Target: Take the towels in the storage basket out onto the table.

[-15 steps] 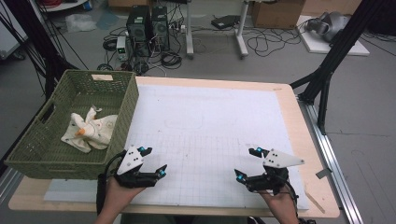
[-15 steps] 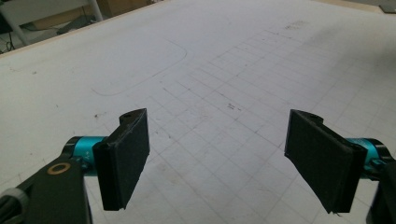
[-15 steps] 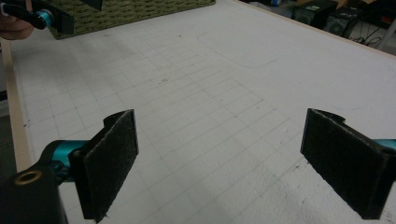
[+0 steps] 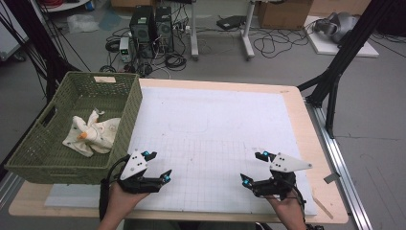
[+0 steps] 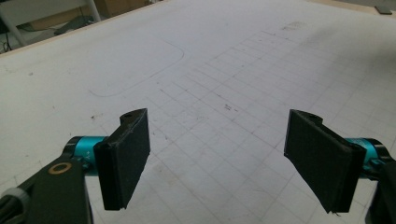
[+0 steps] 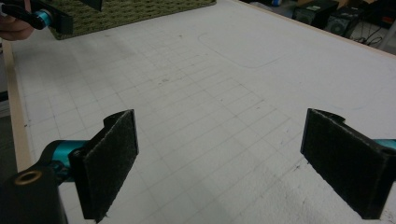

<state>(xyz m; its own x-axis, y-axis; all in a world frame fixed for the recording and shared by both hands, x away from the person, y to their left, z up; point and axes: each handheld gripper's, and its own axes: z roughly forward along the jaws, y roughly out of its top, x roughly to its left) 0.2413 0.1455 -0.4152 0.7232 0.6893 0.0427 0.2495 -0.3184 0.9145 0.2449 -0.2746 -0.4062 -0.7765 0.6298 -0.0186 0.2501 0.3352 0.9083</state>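
Inside the green basket (image 4: 28,158) at the desk's (image 4: 297,103) left lies a crumpled cloth (image 4: 93,134): likely soft, light, limp; best pinched at a raised fold. Left gripper (image 4: 160,165) and right gripper (image 4: 253,167) hover over the desk, jaws spread, empty.

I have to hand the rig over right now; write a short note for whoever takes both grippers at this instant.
Left gripper: open, holding nothing, low over the white mat near its front left, just beside the basket's front corner.
Right gripper: open, holding nothing, low over the mat near its front right.
Things: a cream cloth with an orange patch lies crumpled inside the green woven basket at the table's left edge. Neither gripper touches it.
Done: nothing that the views can confirm.
Left: probably reaching into the basket for the cloth; the left gripper is nearer to it.
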